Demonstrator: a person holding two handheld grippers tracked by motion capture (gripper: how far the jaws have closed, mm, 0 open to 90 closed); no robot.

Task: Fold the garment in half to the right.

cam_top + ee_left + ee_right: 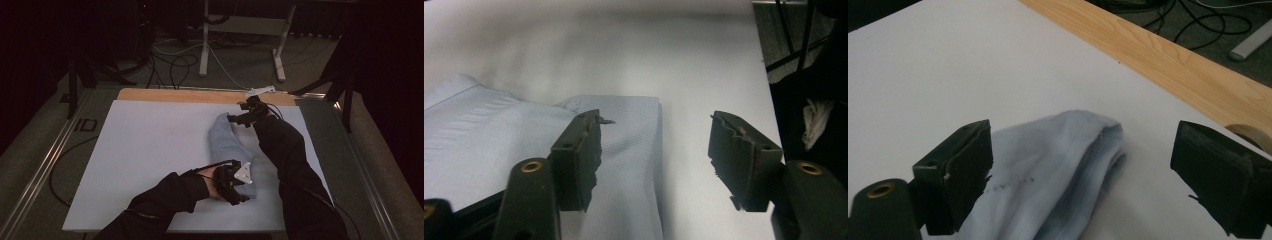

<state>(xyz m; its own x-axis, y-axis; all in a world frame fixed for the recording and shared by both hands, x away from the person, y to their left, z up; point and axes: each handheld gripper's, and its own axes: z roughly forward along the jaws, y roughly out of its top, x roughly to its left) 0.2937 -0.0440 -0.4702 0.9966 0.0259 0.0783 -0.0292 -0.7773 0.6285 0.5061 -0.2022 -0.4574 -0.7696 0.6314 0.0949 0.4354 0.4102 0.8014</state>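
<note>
You are letting go of the folded light-blue garment [227,150], both the left gripper [656,150] and right gripper [1083,175] standing spread with nothing pinched, so this fold is looking finished.

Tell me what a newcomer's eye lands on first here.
A folded pale blue garment lies right of centre on the white board, lit against a dark room. The left gripper sits at its near end and the right gripper at its far end, both with jaws open and the cloth released. A bare wooden strip edges the board's far side.
</note>
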